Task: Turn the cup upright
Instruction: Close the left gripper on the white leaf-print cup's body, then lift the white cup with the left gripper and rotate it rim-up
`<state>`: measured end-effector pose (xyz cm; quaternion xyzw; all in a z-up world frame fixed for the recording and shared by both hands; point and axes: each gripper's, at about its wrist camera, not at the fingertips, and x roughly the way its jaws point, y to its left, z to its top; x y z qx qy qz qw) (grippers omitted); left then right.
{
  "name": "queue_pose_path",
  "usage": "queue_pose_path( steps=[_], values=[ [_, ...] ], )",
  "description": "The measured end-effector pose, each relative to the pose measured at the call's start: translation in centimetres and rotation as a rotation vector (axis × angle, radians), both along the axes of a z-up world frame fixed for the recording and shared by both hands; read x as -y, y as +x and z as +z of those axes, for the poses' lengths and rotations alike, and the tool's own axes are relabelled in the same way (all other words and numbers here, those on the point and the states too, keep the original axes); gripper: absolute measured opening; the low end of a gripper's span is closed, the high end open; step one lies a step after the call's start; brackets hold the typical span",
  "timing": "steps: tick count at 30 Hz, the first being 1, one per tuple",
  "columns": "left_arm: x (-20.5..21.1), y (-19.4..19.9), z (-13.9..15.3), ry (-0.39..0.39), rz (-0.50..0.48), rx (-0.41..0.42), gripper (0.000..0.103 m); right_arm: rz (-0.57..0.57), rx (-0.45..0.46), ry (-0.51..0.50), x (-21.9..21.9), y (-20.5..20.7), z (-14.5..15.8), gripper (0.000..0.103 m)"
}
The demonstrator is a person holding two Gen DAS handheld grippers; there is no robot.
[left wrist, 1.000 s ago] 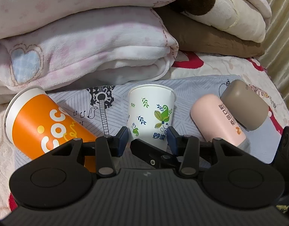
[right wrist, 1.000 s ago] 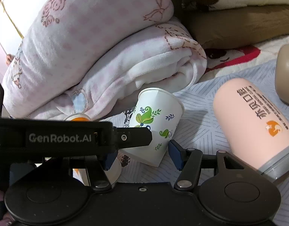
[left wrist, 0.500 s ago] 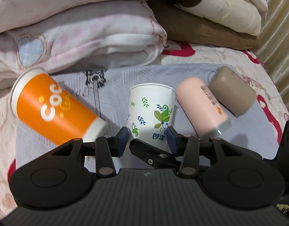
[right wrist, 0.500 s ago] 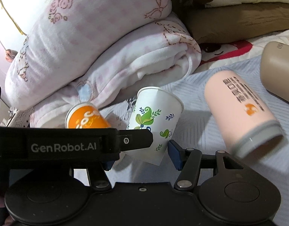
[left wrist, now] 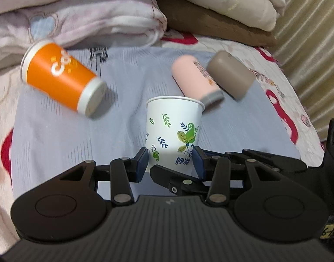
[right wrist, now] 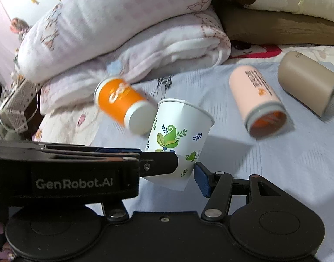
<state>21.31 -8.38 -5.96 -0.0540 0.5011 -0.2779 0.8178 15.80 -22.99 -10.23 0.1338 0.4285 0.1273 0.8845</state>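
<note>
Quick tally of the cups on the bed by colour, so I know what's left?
White leaf-print cup: 1
Orange cup: 1
Pink cup: 1
Taupe cup: 1
Total: 4

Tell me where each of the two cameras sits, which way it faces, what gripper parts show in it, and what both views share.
Left wrist: rides on the left gripper, faces forward over the bed; its blue pads flank the white leaf-print cup.
Right wrist: rides on the right gripper, faces forward and leftward; the left gripper crosses its lower left.
Shared: the white cup, plus the orange cup, pink cup and brown cup, all lying down.
</note>
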Motion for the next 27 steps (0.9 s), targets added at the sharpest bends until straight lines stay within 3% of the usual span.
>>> queue_pose_path(
  steps=[9,20,22,27],
  values=[
    [-1.4,-3.9,-2.1,-0.07,0.019,-0.116,0.043,0.04,-0.053,-0.096,-1.3,-4.7,-0.6,0.062],
    [-3.8,-3.2,-5.1,-0.186,0.06,-0.212,0.043,0.094,-0.106,-0.135,-2.1,-3.8,-1.6,0.063],
    [-4.3,-3.5,-4.7,-0.191,0.084,-0.182,0.044,0.098,-0.093,-0.153,-2.0,-3.9,-1.1,0.064],
    [-3.7,-3.7,-3.5,-0.152,0.027,-0.081,0.051,0.132,-0.092,-0.146,-0.7,-3.5,-0.2,0.071]
  ],
)
